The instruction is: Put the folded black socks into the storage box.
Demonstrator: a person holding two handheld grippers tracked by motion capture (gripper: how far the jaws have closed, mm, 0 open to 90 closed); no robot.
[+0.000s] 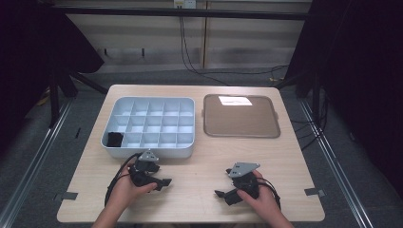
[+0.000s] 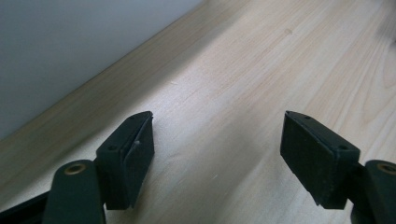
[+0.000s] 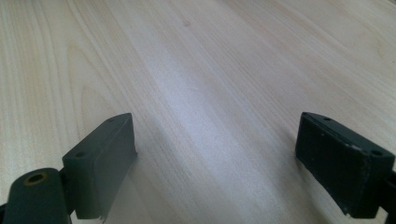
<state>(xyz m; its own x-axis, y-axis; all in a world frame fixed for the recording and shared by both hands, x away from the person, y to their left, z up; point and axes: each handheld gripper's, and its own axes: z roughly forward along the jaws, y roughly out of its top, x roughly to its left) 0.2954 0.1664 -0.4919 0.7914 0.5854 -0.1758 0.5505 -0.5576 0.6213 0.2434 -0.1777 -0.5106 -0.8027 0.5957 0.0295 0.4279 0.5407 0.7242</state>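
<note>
High view showed the small black object in the near-left cell of the grey tray — just beyond the left gripper, so this hand was nearer. Left and right gripper were both released, empty.

Left gripper: low over the surface, fingers wide apart; Right gripper: likewise, fingers spread, nothing held

Pale compartment tray, small black item in front-left cell
</note>
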